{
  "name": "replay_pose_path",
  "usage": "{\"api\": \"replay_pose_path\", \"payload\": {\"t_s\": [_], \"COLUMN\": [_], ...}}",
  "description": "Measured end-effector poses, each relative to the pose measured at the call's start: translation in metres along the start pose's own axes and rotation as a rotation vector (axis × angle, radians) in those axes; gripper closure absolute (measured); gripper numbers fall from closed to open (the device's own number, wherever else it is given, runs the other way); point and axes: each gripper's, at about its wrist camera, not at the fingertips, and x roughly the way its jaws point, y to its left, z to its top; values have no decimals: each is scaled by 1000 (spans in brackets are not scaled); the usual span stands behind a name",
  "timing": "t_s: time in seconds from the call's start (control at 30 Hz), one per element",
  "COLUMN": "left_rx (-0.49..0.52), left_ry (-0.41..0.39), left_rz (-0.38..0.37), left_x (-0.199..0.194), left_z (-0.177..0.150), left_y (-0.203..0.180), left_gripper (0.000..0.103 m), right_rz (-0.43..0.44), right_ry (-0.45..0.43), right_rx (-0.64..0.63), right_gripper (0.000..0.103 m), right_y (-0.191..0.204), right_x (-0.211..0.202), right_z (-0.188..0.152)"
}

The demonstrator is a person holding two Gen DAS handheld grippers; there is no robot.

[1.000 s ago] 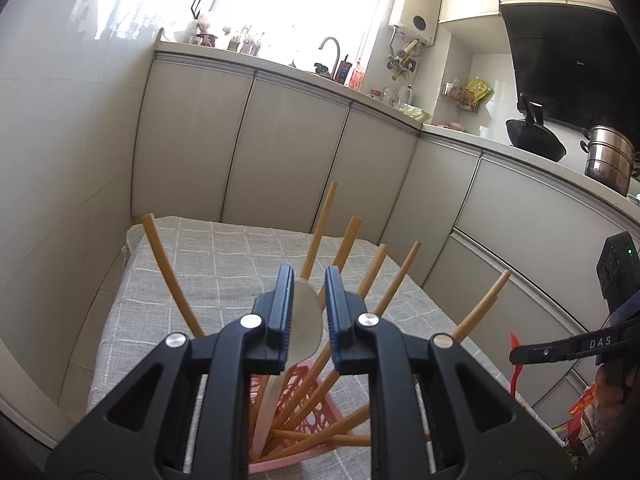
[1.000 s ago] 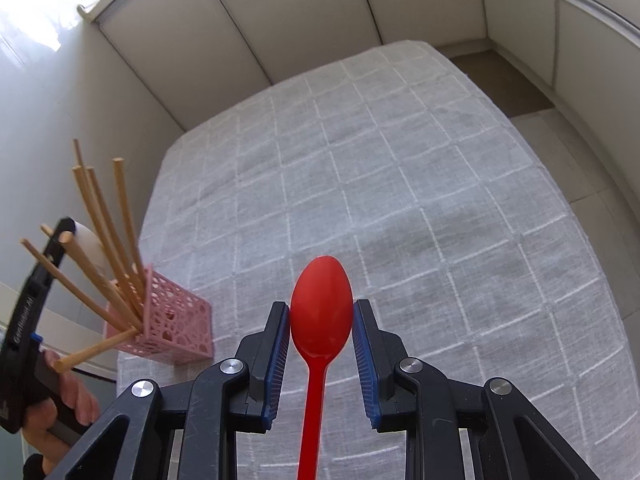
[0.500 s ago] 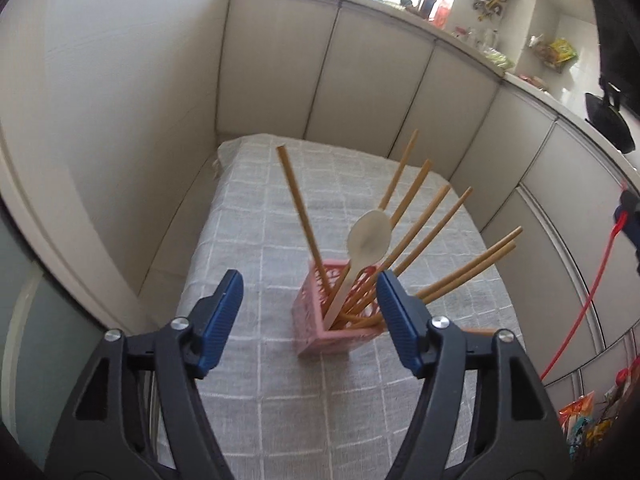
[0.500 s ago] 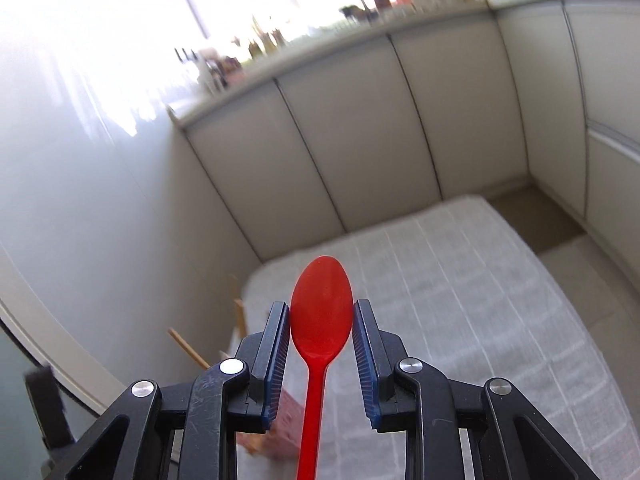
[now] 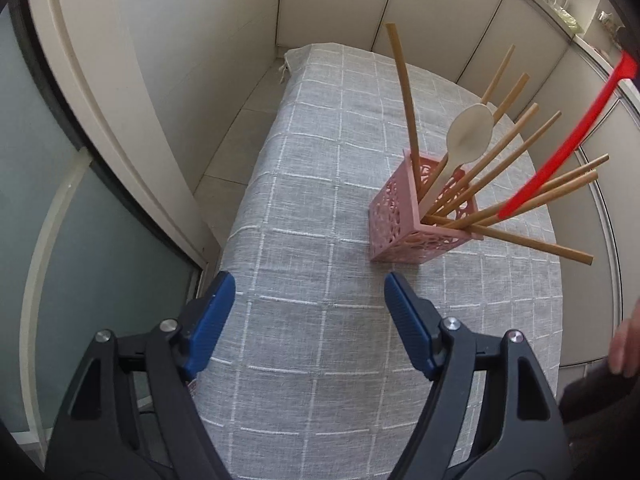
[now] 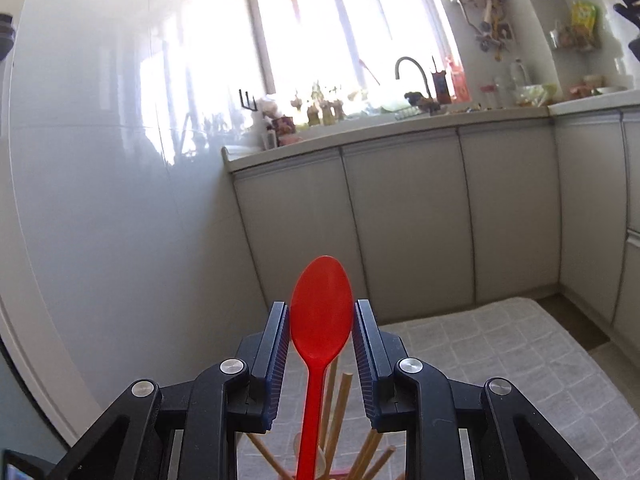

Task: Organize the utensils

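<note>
A pink lattice holder [image 5: 404,220] stands on the grey checked tablecloth [image 5: 320,240], holding several wooden chopsticks [image 5: 500,152] and a white spoon [image 5: 468,136]. My left gripper [image 5: 310,304] is open and empty, pulled back in front of the holder. My right gripper [image 6: 321,328] is shut on the bowl of a red spoon [image 6: 321,312], handle pointing down among the chopsticks [image 6: 340,408] over the holder. The red spoon's handle [image 5: 568,140] shows in the left wrist view, slanting down toward the holder from the upper right.
Grey kitchen cabinets [image 6: 400,220] run behind the table, with a sink tap [image 6: 412,68] and clutter on the counter. A white wall and glass door [image 5: 80,200] lie to the table's left. A hand [image 5: 624,344] shows at the right edge.
My left gripper let go of the white spoon, which now stands in the holder, and drew back open. My right gripper carried the red spoon up and over the holder.
</note>
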Motion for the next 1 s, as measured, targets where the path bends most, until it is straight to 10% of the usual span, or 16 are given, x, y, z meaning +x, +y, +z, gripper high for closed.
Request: {"api": "replay_pose_path", "payload": {"t_s": [0.37, 0.77, 1.0], "left_rx": [-46, -6, 75], "left_ry": [18, -5, -156], "left_rz": [-5, -17, -7], "left_x": [7, -6, -76], "left_z": [9, 4, -11], "left_y": [18, -6, -48], "left_gripper": [24, 23, 1], "right_rz": [-100, -72, -136], "right_ry": [4, 3, 95], "right_rx": [-79, -23, 31], "right_gripper": [73, 34, 11], "right_y": [16, -8, -53], "right_x": [51, 1, -72], "right_z": [-53, -14, 31]}}
